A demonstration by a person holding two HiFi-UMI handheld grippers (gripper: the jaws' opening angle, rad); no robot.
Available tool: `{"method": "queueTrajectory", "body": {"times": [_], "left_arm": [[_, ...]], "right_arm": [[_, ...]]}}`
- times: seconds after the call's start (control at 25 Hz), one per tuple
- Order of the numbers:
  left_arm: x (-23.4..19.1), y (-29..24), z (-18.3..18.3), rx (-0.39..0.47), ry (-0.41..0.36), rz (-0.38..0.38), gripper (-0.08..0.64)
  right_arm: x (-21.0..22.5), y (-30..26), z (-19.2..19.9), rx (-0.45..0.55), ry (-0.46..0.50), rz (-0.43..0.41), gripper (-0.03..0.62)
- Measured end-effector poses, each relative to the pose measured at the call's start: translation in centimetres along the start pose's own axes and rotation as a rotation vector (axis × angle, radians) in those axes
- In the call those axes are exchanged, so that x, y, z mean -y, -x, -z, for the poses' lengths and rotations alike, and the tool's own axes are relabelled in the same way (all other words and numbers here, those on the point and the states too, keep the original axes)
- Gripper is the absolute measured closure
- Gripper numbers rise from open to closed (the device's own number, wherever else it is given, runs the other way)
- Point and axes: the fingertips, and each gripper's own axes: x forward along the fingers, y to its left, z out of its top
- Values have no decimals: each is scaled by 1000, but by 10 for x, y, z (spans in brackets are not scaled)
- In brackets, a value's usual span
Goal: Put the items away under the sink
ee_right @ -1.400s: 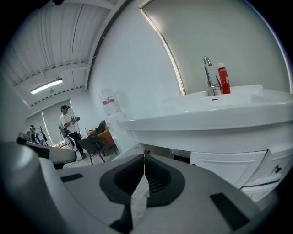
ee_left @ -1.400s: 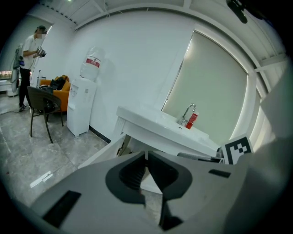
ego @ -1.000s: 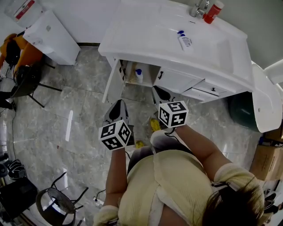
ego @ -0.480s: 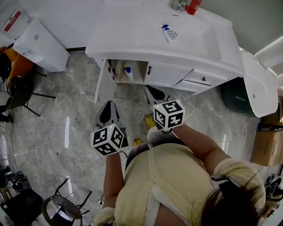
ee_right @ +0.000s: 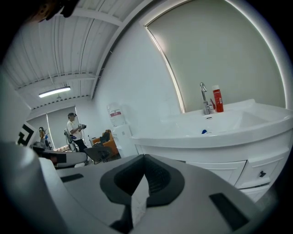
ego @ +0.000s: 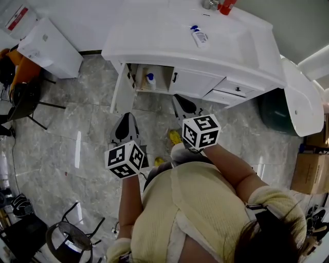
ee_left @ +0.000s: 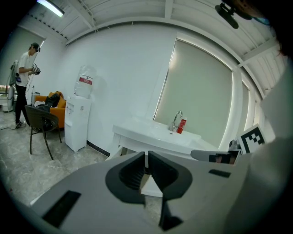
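**Your left gripper** (ee_left: 146,155): jaws drawn together to a hairline slit, with nothing between them.

**Your right gripper** (ee_right: 143,156): jaws closed tip to tip, holding nothing.

**Position:** You hold both grippers side by side over the grey stone floor (ego: 77,128). They point toward the white vanity (ego: 154,49) and stand well apart from it.

**Items on the vanity top:**
- One white bottle with a blue cap (ego: 199,36), lying on its side on the counter near the basin.
- One red bottle (ego: 226,6), upright just beside the tap (ego: 209,4) at the back edge.

**Under the sink:**
- The left cupboard door (ego: 122,90) is swung open.
- Inside the cupboard stands one small blue-topped bottle (ego: 150,80), upright.
- The drawer fronts to its right are closed.

**Surroundings, left gripper view:**
- A water dispenser (ee_left: 77,121) against the wall.
- A dark chair (ee_left: 41,125) near the dispenser.
- A person (ee_left: 23,84) standing at the far left.
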Motion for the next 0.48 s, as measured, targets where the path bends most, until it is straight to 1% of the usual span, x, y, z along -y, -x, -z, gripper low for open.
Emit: {"method": "queueTrajectory", "body": {"times": [0.48], "left_arm": [[8,-6,7,-17,6,8,505]], "right_arm": [[11,8,-7,7,-8,30,566]]}}
